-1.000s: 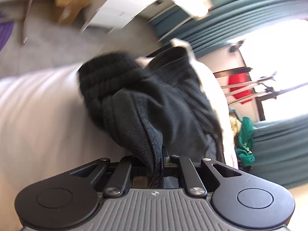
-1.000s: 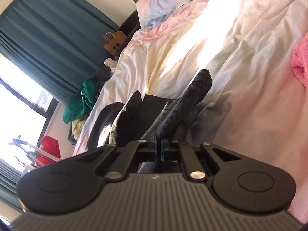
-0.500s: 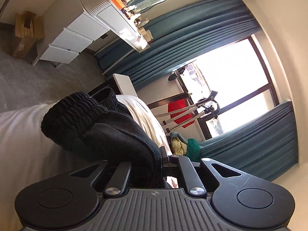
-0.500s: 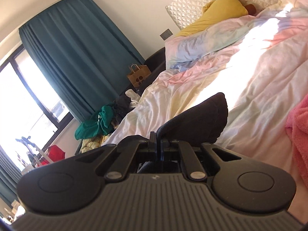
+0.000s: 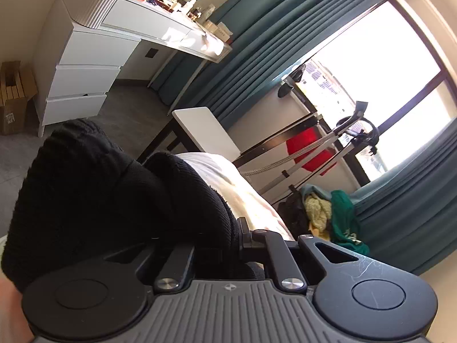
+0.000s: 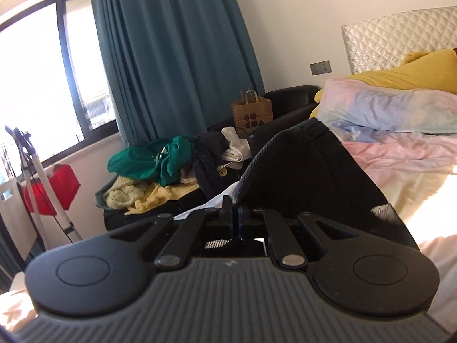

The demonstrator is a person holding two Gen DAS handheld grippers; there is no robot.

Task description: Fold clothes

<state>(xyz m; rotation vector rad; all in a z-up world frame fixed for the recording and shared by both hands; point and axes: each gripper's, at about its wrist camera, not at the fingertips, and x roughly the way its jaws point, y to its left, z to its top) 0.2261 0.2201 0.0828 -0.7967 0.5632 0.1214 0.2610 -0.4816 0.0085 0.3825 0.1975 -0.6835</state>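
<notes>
A black knit garment (image 5: 108, 200) bunches in front of my left gripper (image 5: 239, 237), which is shut on its edge and holds it above the white bed (image 5: 242, 188). The same black garment (image 6: 311, 177) drapes over my right gripper (image 6: 232, 214), which is shut on a ribbed edge of it. The cloth hides most of both pairs of fingers.
A white dresser (image 5: 85, 65), a cardboard box (image 5: 11, 97) and a small white table (image 5: 205, 131) stand beyond the bed's foot. A pile of clothes (image 6: 160, 171) and a paper bag (image 6: 251, 114) sit on a dark couch beside the bed. Pillows (image 6: 394, 108) lie at the headboard.
Both grippers have lifted and tilted up with the black garment. The views now look across the room instead of down at the bed.
</notes>
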